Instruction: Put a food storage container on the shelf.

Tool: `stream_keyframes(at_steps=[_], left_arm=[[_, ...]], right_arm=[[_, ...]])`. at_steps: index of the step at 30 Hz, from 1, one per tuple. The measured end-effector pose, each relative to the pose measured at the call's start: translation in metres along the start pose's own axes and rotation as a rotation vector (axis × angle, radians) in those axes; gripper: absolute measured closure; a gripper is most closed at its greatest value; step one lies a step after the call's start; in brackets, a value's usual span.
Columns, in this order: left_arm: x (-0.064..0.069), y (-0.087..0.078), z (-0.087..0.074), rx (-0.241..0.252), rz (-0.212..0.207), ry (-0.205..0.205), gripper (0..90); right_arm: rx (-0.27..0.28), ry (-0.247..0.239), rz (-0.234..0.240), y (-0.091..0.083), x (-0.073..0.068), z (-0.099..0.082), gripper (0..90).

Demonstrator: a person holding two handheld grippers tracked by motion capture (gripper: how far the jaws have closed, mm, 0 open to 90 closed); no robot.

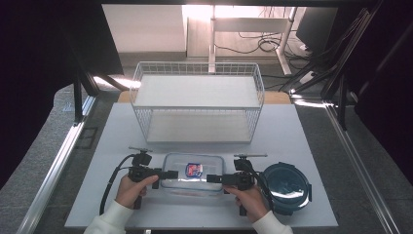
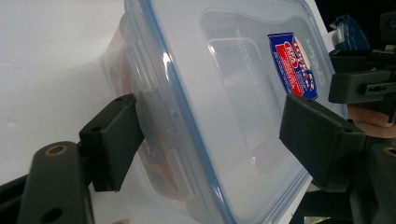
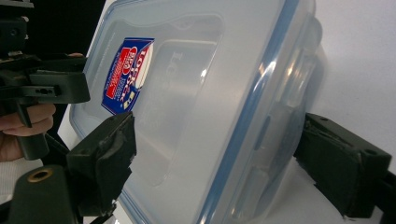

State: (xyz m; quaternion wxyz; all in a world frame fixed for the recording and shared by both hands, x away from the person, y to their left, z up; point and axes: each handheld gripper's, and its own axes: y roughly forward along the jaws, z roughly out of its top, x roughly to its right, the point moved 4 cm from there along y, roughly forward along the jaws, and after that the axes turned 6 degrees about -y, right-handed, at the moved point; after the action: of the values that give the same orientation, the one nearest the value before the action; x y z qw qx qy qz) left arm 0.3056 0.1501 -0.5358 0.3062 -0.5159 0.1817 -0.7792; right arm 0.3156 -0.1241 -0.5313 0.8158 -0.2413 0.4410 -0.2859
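A clear rectangular container point(image 1: 194, 174) lies flat near the table's front edge. It has a blue-sealed lid and a red and blue sticker point(image 1: 194, 169). My left gripper point(image 1: 169, 174) is at its left end and my right gripper point(image 1: 213, 179) at its right end, each held in a hand. In the left gripper view the left gripper point(image 2: 215, 121) is open, with one jaw by the end latch and the other over the lid of the container point(image 2: 224, 116). In the right gripper view the right gripper point(image 3: 219, 140) is open the same way around the container point(image 3: 205, 107). Something reddish shows faintly inside.
A dark blue round lid point(image 1: 287, 187) lies just right of my right hand. A white wire rack point(image 1: 197, 100) with two shelves stands across the back of the white table point(image 1: 302, 146). Metal rails run along both sides of the table.
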Motion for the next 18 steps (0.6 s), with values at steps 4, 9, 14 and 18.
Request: stream_keyframes(at_steps=[4,9,14,18], left_arm=[[-0.001,-0.001,0.0,0.002,-0.005,-0.012,24.1],[-0.001,-0.004,0.0,0.008,-0.007,-0.024,27.2],[0.001,-0.007,-0.002,0.016,-0.005,-0.02,29.9],[0.005,-0.01,-0.002,0.032,0.014,-0.009,31.2]], right_arm=[[0.006,0.011,0.003,-0.003,0.0,0.0,19.3],[0.024,0.014,0.004,-0.01,0.001,0.001,28.8],[0.038,0.022,0.017,-0.013,0.002,0.0,32.5],[0.048,0.014,0.014,-0.016,0.0,0.0,35.1]])
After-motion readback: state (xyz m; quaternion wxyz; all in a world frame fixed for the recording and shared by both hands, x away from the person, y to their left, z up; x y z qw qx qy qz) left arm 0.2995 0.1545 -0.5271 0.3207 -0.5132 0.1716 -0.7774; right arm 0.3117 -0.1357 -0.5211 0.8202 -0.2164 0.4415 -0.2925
